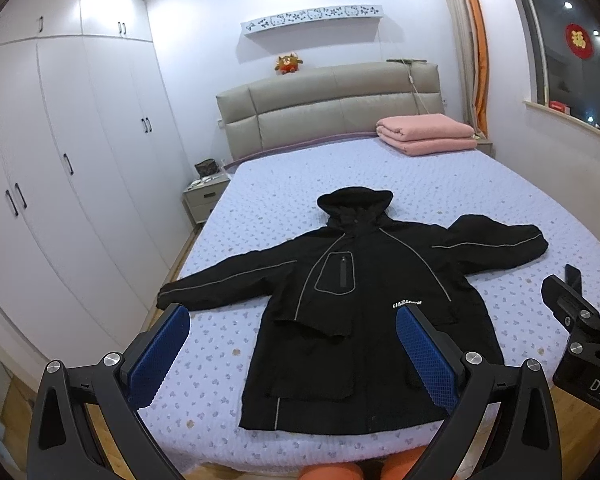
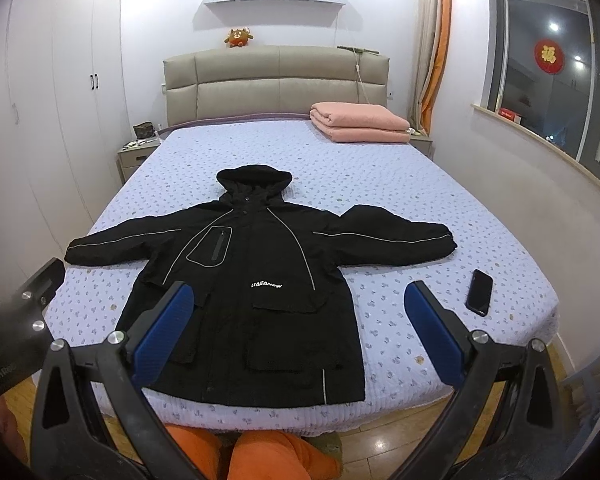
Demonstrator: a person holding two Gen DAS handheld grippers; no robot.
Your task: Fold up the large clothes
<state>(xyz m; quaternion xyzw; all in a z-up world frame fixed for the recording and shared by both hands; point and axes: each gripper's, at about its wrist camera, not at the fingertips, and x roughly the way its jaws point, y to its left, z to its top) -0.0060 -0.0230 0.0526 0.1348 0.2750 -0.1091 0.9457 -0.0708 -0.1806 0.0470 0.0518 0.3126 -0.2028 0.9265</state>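
A black hooded jacket (image 1: pixel 364 300) lies flat and face up on the bed (image 1: pixel 440 184), sleeves spread to both sides, hood toward the headboard, hem at the near edge. It also shows in the right wrist view (image 2: pixel 256 280). My left gripper (image 1: pixel 292 320) is open and empty, held in the air above the near edge of the bed, over the jacket's left half. My right gripper (image 2: pixel 300 300) is open and empty, held above the jacket's lower right side.
A folded pink blanket (image 2: pixel 360 122) lies at the head of the bed. A black phone (image 2: pixel 479 292) lies on the bed right of the jacket. White wardrobes (image 1: pixel 60 160) stand along the left. A nightstand (image 1: pixel 204 196) stands beside the headboard.
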